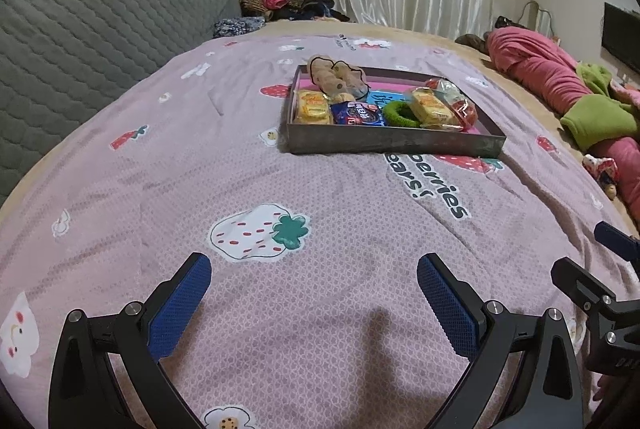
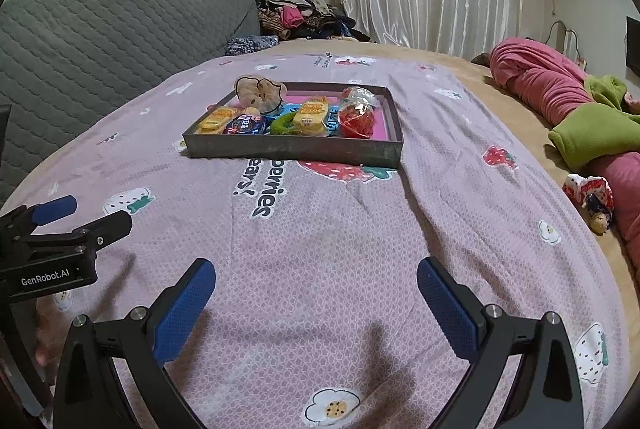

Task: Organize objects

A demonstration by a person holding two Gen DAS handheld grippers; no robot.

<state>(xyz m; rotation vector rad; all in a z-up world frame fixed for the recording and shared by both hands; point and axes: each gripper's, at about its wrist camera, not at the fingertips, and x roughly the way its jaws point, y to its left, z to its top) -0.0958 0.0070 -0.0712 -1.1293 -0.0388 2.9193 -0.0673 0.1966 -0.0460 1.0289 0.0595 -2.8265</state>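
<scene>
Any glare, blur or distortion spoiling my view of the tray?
Left wrist view: tray sharp, bed bowed by fisheye, dark corners, soft shadow by the left tool. Right wrist view: same bowing, faint sheen on the red packet, right tool crisp.

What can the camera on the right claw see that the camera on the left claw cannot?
Only the right view shows the left claw from the side, with its GenRobot.AI lettering, and nearly the whole small patterned doll at the bed's edge.

Only the left view shows part of the right claw, at its right edge.

Both show the shallow dark rectangular tray of snack packets, the fuzzy green hair tie inside it, the pink strawberry-print bedsheet, and each camera's own open claw.
</scene>
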